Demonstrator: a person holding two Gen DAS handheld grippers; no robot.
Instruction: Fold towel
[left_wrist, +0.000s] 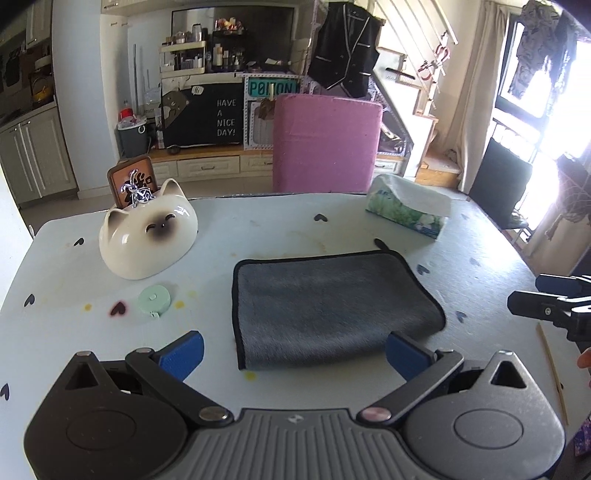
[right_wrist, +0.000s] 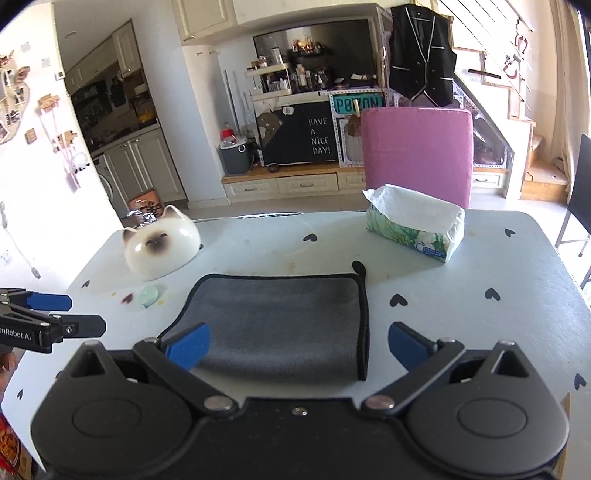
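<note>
Counted left to right on the bench: one cat-faced ceramic bowl at the far left with one brown plaque propped just behind it, one mint-green round case in front of the bowl, one grey towel in the middle, one tissue pack at the far right. Possibly a tape measure, that mint case, though too small to say for sure.

Towel folded over, lying flat near the front edge, black-bound edges stacked along one side, a small black hanging loop poking out at its far corner.

Left claw: blue fingers spread wide, gripping nothing, hovering at the towel's near edge; right-hand finger over the towel's near corner, contact not clear. Right claw: likewise spread wide and empty, left-hand finger over the towel's near left corner, right-hand finger over bare bench.

Bench top white, dotted with small black hearts and a few yellow and reddish stains. Behind it one pink chair back. Further back a low cabinet with a black board reading "HAVE A NICE DAY!", cluttered shelves above, one black vest hanging, a staircase and bright windows to the right.
</note>
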